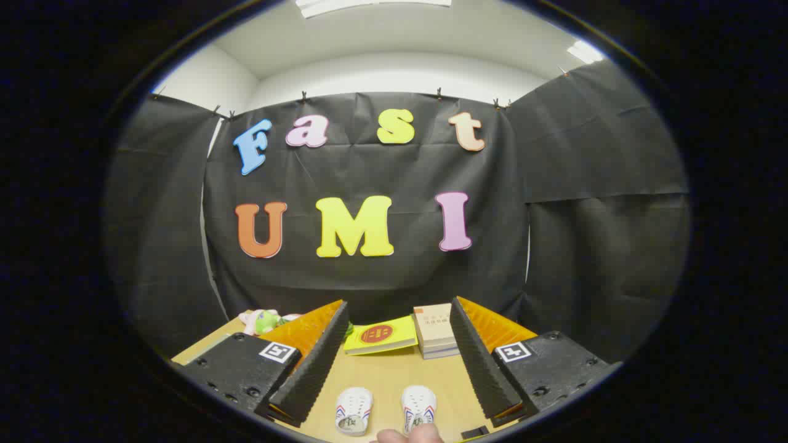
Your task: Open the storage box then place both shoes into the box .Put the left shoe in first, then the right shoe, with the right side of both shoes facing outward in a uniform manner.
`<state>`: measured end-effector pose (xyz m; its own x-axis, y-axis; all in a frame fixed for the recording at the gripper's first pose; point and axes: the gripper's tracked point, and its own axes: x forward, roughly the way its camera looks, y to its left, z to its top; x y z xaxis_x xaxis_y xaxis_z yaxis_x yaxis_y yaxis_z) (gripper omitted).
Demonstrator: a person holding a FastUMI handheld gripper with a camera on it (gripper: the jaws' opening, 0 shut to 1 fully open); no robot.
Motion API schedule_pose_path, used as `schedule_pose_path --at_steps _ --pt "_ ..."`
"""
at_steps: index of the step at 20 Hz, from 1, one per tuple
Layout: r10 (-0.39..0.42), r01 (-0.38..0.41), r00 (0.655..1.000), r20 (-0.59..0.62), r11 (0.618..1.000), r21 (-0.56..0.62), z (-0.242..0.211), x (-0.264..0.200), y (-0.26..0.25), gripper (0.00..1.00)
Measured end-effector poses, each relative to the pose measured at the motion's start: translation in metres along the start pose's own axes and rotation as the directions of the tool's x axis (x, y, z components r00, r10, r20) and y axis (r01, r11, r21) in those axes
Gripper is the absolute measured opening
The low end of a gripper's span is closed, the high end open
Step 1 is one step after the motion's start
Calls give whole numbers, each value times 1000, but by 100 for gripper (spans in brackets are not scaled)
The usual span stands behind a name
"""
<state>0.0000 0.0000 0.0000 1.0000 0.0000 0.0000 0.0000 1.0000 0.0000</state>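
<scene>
Tongs [394,344] spread wide, holding nothing, above the bench [388,375]. Two white shoes, the left shoe [353,410] and the right shoe [418,407], lie side by side between the fingers near the bench's near edge, long axes toward the far edge, toes pointing away. A fingertip [409,435] touches the right shoe's heel.

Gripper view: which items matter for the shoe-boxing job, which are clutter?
Job:
- left shoe, between the fingers
- right shoe, beside it
- gripper, open, holding nothing

Clutter:
- yellow book, beyond the shoes
- book stack, beside it
- plush toy, beyond the left finger
- fingertips near the right shoe
</scene>
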Motion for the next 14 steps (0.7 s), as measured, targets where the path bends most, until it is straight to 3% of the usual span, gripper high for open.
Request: schedule_pose_path --at_steps 14 --pt "29 -29 1000 -9 1000 7 0 3 8 100"
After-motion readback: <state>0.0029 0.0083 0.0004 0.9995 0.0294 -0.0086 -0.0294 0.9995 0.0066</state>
